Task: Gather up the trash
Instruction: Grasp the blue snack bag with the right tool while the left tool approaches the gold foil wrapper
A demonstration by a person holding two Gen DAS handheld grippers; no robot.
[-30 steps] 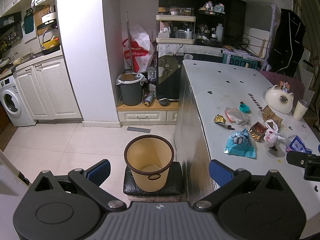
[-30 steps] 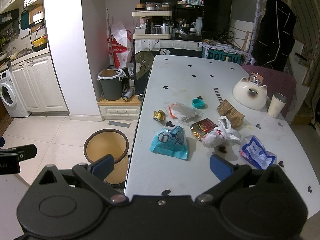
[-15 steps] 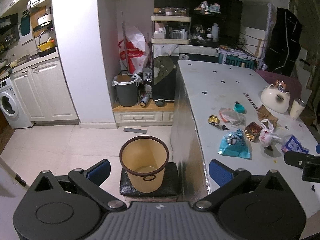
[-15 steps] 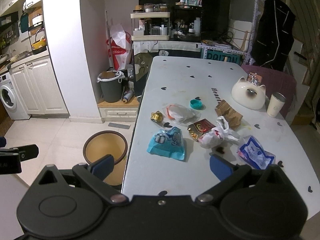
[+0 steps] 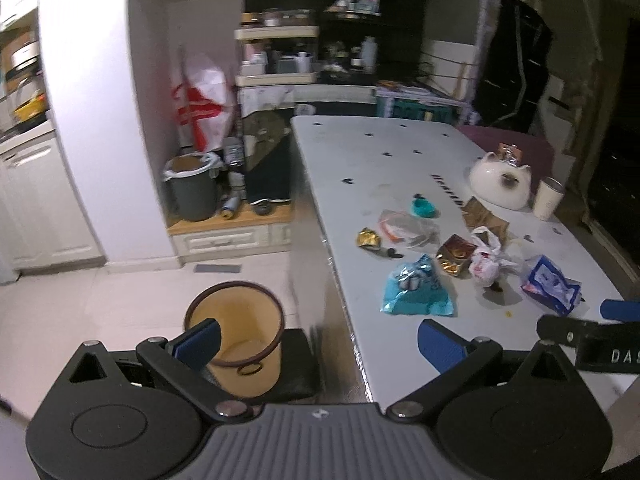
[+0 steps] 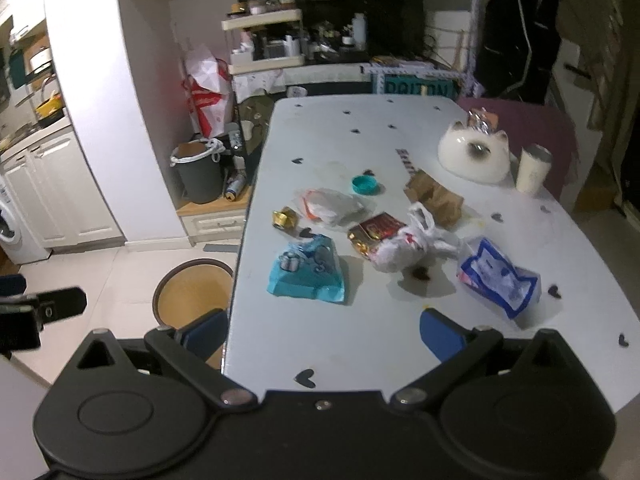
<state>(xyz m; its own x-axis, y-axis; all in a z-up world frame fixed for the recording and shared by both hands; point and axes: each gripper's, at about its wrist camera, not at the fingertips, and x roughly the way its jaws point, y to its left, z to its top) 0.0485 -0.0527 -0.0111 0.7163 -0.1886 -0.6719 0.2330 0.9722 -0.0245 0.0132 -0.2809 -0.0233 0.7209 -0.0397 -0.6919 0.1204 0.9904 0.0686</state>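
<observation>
Both my left gripper (image 5: 318, 340) and right gripper (image 6: 323, 329) gape wide, empty. Wrappers (image 6: 306, 273) litter the near table (image 6: 320, 340); the bin (image 5: 236, 344) stands left, on the floor.

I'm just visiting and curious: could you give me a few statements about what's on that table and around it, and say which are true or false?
1. The tan bin stands on the floor-level cushion beside the table. True.
2. The teal packet lies inside the bin. False: it lies on the table.
3. Both grippers, left and right, are open and empty. True.
4. The cup lies tipped over. False: it stands upright.
</observation>
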